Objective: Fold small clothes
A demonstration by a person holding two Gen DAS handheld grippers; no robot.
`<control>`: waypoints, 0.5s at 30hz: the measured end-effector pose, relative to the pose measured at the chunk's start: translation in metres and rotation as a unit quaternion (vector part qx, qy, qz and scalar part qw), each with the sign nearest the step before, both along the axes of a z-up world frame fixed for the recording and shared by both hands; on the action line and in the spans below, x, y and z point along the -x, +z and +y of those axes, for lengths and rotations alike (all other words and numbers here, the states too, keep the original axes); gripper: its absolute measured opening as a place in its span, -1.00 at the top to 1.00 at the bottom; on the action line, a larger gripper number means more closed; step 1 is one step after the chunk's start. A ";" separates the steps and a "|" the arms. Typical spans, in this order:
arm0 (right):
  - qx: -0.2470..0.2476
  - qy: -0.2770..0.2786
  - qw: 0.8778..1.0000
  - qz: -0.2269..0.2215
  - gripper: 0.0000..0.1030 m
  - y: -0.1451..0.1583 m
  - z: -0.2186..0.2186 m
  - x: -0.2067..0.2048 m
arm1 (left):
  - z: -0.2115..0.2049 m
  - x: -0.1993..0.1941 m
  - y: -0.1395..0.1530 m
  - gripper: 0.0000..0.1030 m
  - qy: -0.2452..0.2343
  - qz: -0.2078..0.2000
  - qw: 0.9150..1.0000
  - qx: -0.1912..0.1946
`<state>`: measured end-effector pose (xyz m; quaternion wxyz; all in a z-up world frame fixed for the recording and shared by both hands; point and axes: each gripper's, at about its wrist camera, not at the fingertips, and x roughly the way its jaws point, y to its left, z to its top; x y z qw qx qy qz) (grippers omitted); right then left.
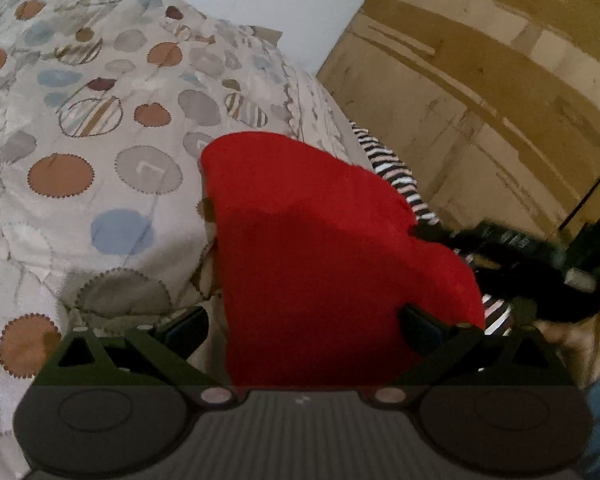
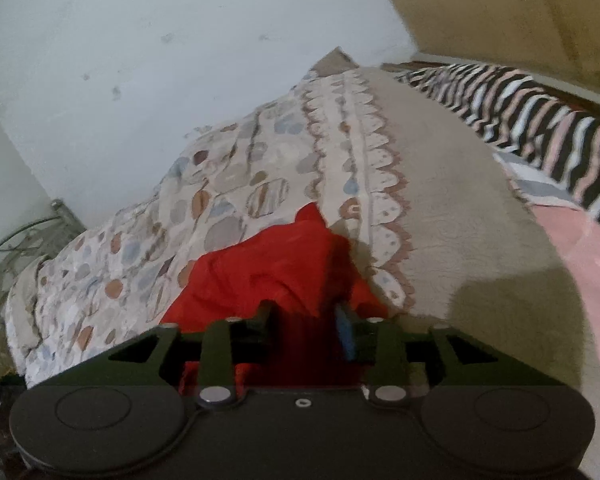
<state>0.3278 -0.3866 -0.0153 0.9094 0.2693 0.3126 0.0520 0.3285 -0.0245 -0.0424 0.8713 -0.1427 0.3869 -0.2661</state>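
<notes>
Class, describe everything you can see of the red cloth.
The red cloth is plain, bright red, soft-looking and creased, with no print. It lies bunched on the patterned bedspread, near the striped fabric. The left claw is open around it; the right claw has narrowed on a fold, though whether it pinches is unclear.

A quilt (image 1: 100, 152) patterned with brown, grey and blue circles covers the bed, its scalloped border (image 2: 384, 184) running beside a plain beige strip. A striped blanket (image 2: 540, 120) lies at the bed's edge, beneath a pale wall (image 2: 160, 60).
</notes>
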 end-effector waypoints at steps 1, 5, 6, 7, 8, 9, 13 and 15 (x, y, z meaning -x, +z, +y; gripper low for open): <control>-0.006 -0.004 1.000 -0.001 -0.11 0.003 -0.002 0.004 | -0.003 0.000 -0.001 -1.00 -0.003 -0.004 1.000 -0.008; -0.020 -0.004 1.000 -0.014 -0.68 0.017 -0.004 0.019 | -0.011 0.007 -0.003 -1.00 -0.011 -0.008 1.000 -0.023; -0.016 -0.001 1.000 -0.016 -0.72 0.020 -0.003 0.022 | -0.012 0.009 -0.003 -1.00 -0.011 -0.008 1.000 -0.025; -0.009 0.001 1.000 -0.017 -0.75 0.023 -0.001 0.025 | -0.013 0.010 -0.004 -1.00 -0.012 -0.009 1.000 -0.026; 0.001 0.000 1.000 -0.017 -0.81 0.025 0.002 0.026 | -0.013 0.011 -0.004 -1.00 -0.012 -0.009 1.000 -0.027; 0.012 -0.001 1.000 -0.014 -0.86 0.027 0.004 0.028 | -0.013 0.012 -0.004 -1.00 -0.012 -0.009 1.000 -0.027; 0.041 0.004 0.999 -0.006 -0.94 0.030 0.014 0.029 | -0.015 0.014 -0.006 -1.00 -0.014 -0.010 0.999 -0.033; 0.047 0.008 0.999 -0.002 -0.97 0.028 0.018 0.028 | -0.017 0.016 -0.007 -1.00 -0.015 -0.012 0.999 -0.037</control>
